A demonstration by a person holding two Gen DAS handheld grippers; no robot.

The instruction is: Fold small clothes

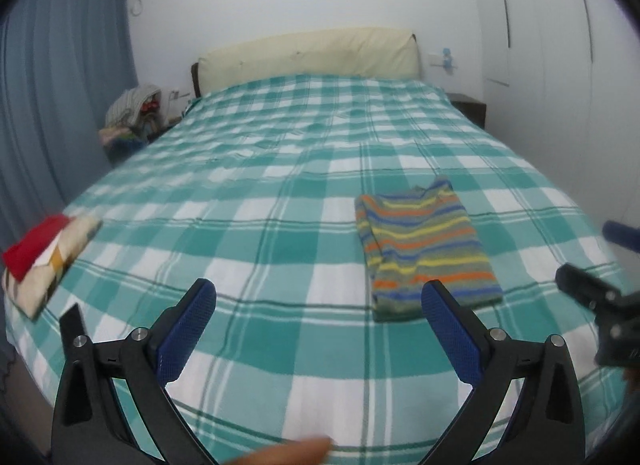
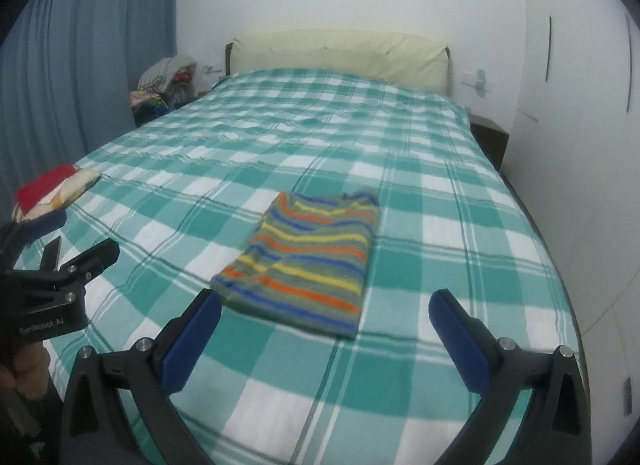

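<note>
A small striped top, in orange, yellow, blue and grey bands, lies folded flat on the green-and-white checked bed cover. It also shows in the right wrist view. My left gripper is open and empty, hovering above the cover with the top just beyond its right finger. My right gripper is open and empty, with the top's near edge between its fingers. Each gripper shows at the edge of the other's view, the right one and the left one.
A folded stack with a red piece on top lies at the bed's left edge, also seen in the right wrist view. A cream headboard, a pile of clothes by blue curtains and white wardrobe doors surround the bed.
</note>
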